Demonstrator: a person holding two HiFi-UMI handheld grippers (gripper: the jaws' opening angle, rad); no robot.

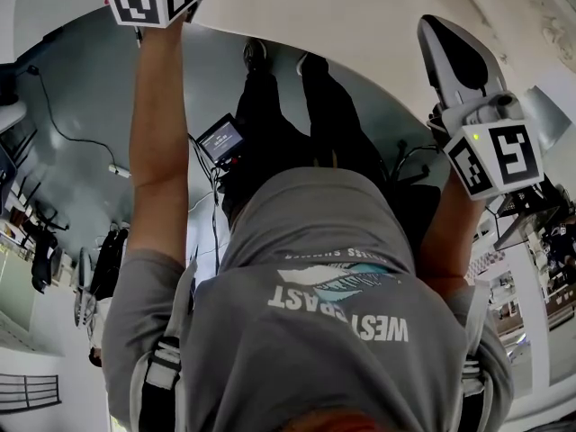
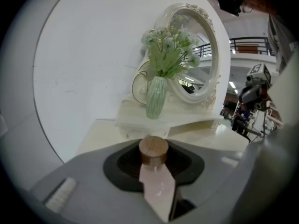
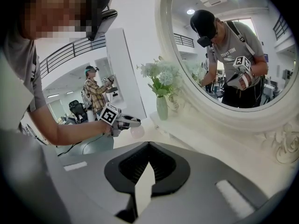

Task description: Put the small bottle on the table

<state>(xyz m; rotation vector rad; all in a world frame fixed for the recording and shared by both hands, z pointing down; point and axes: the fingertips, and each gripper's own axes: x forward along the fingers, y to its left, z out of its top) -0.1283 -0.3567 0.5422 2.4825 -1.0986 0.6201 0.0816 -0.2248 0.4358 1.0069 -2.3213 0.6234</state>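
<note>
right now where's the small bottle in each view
Head view: not in it.
Left gripper view: small bottle bottom centre, clamped in the left claw.
Right gripper view: left of centre, at that claw's tip.
Shared landmark: green vase, in both gripper views.

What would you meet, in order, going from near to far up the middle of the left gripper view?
small bottle → table → green vase → oval mirror
</note>
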